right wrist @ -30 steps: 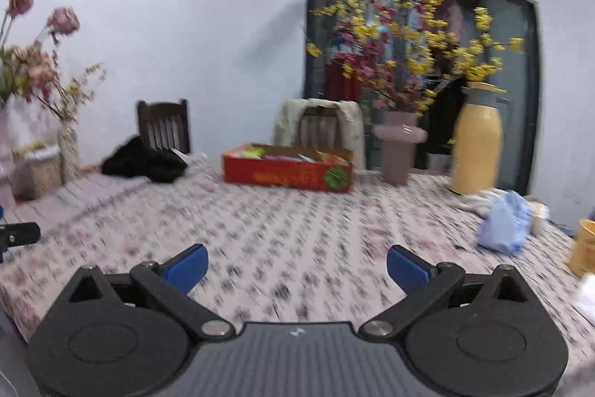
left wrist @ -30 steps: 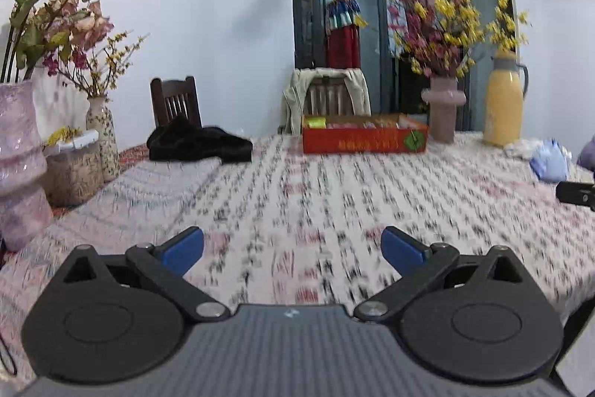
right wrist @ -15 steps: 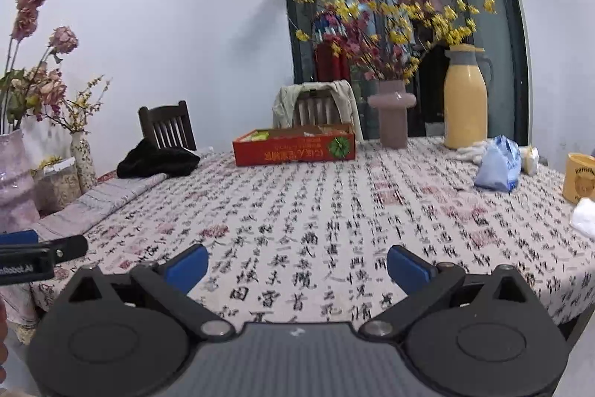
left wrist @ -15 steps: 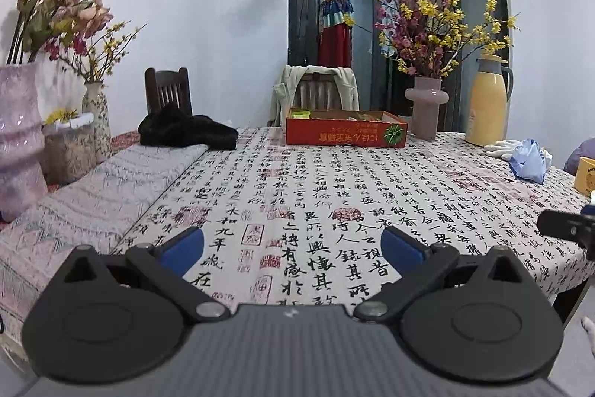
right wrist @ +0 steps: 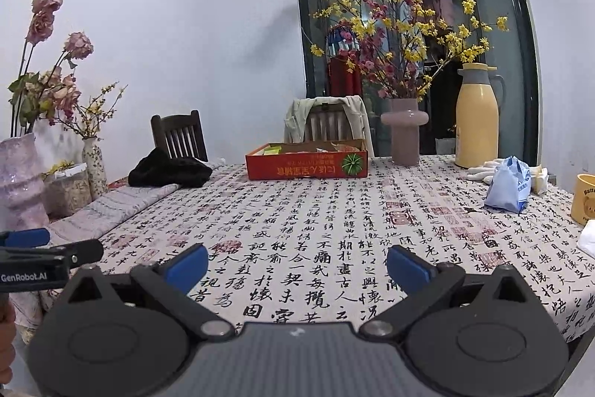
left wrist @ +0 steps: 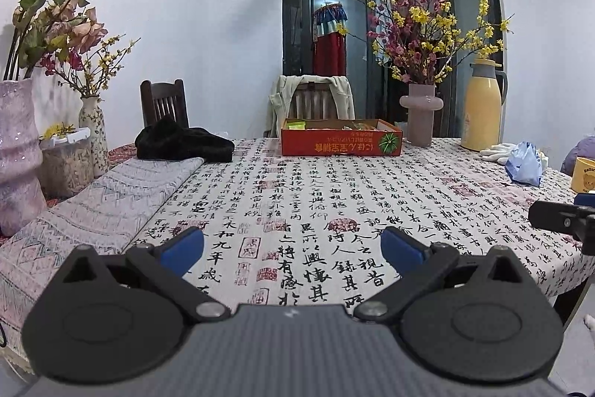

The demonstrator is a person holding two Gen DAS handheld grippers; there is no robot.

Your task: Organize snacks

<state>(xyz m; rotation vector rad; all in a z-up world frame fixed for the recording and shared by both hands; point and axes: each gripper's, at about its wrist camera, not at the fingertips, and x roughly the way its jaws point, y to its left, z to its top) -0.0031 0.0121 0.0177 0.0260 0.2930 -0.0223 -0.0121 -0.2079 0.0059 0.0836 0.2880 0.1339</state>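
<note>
A shallow red cardboard box (left wrist: 341, 141) (right wrist: 306, 163) with several snack packets inside sits at the far side of the table. My left gripper (left wrist: 292, 248) hovers open over the near table edge, nothing between its blue pads. My right gripper (right wrist: 296, 265) is also open and empty, held over the near edge to the right of the left one. Each gripper shows at the edge of the other's view. The box is far from both.
The table wears a calligraphy-print cloth (left wrist: 334, 196). A black garment (left wrist: 182, 144) and a striped cloth lie at left. Flower vases (left wrist: 421, 116) (left wrist: 16, 151), a yellow thermos (left wrist: 482, 105), a blue bag (right wrist: 507, 185), white gloves, a yellow mug (right wrist: 585, 198) and chairs ring the table.
Both grippers have drawn back from the table and steadied; the view is sharp now. The box looks farther away. Both stay open.
</note>
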